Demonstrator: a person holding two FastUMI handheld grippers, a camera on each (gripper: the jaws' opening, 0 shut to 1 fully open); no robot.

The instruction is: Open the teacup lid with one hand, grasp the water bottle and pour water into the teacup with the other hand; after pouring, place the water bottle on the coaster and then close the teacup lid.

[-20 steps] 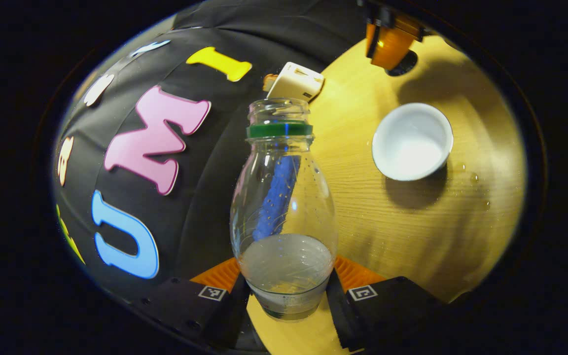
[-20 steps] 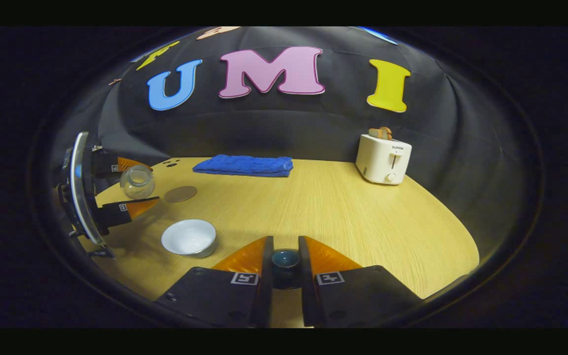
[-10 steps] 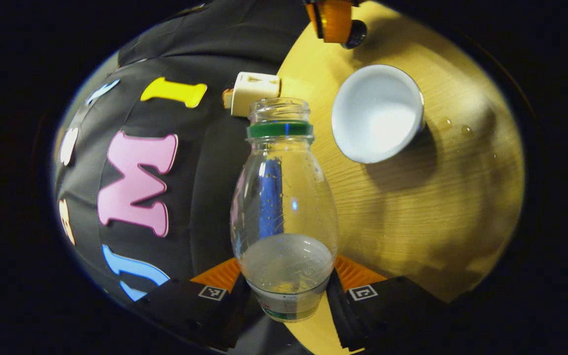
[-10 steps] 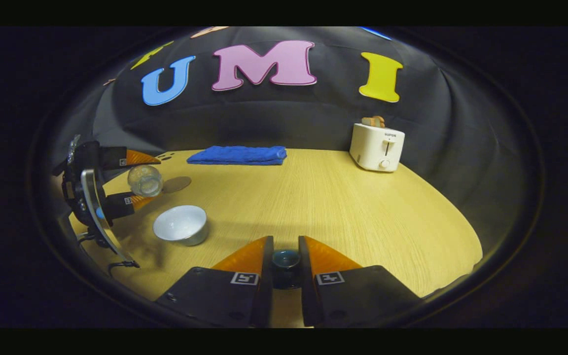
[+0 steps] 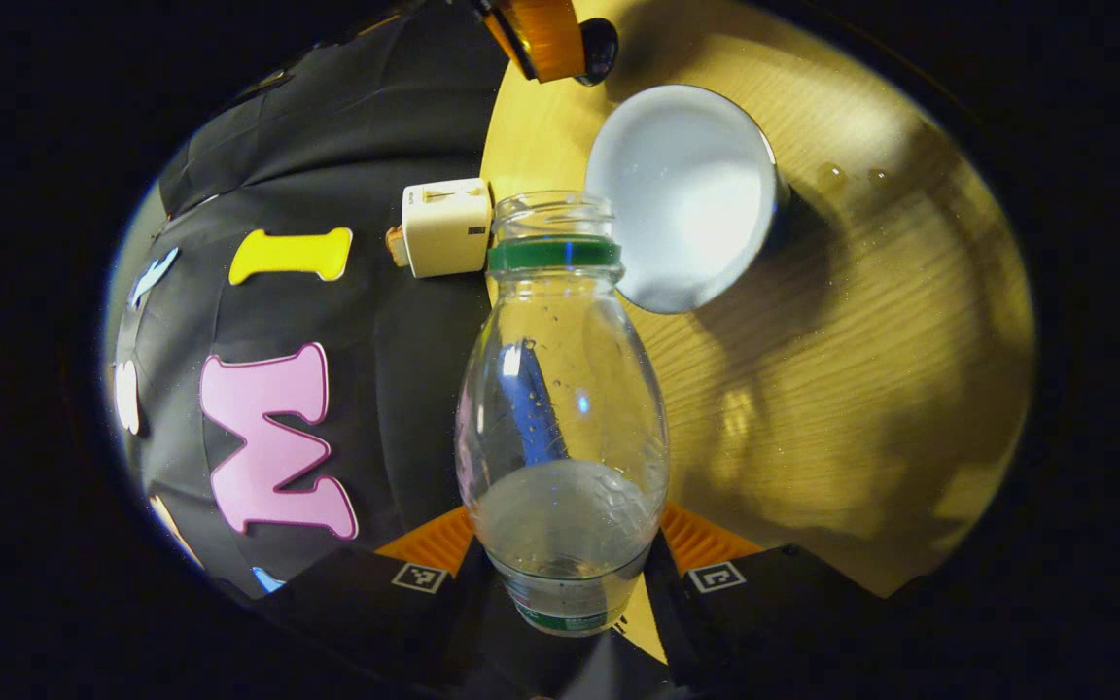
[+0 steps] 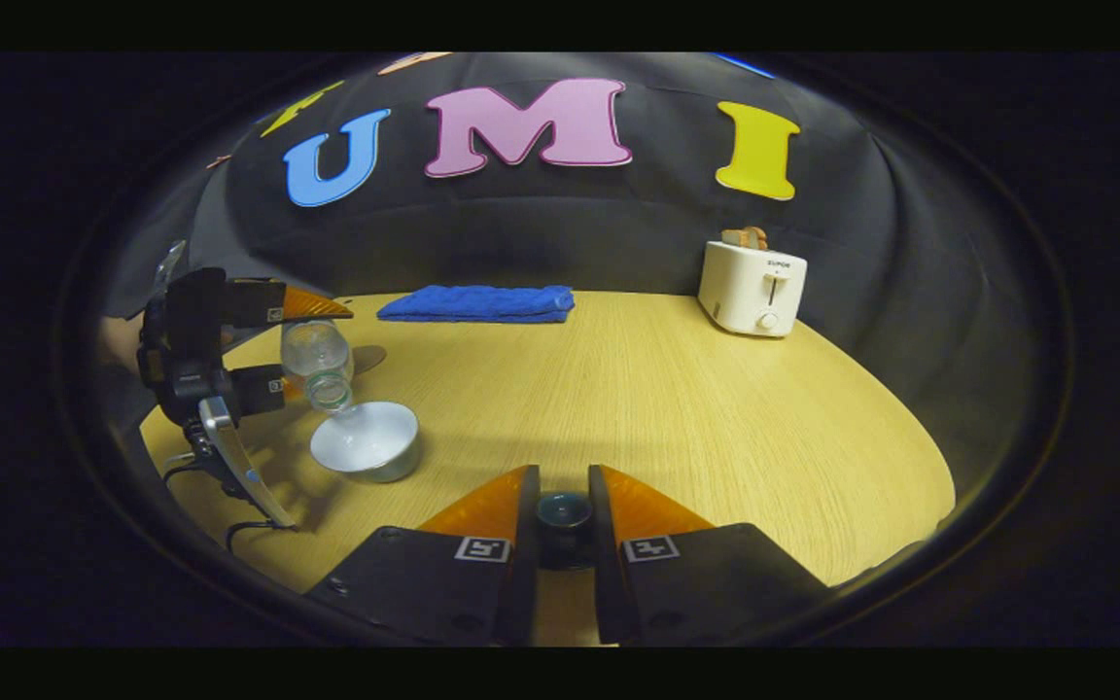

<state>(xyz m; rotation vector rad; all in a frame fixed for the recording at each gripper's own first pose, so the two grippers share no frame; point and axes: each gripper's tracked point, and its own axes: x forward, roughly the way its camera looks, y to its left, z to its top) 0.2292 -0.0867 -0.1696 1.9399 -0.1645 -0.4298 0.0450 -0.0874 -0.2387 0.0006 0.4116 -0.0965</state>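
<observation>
Water bottle [image 5: 560,389]: clear plastic, uncapped, green neck ring, approx a quarter full, so prob light, thin-walled, a bit slippery; best held low on the body. Left gripper [image 5: 565,574] pinches it there, mouth tipped just above the teacup [image 6: 366,439], a white open bowl. Right of the teacup, right gripper [image 6: 563,515] is clamped on the dark lid [image 6: 563,512].

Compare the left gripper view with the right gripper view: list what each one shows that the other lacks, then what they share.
Left gripper view alone: water pooled in the bottle's base, and droplets on the table beyond the teacup.

Right gripper view alone: the folded blue towel, the coaster behind the bottle, and the left hand-held gripper seen from outside.

Both: the water bottle tipped toward the open white teacup, the toaster, and the lid in the right hand-held gripper.
</observation>
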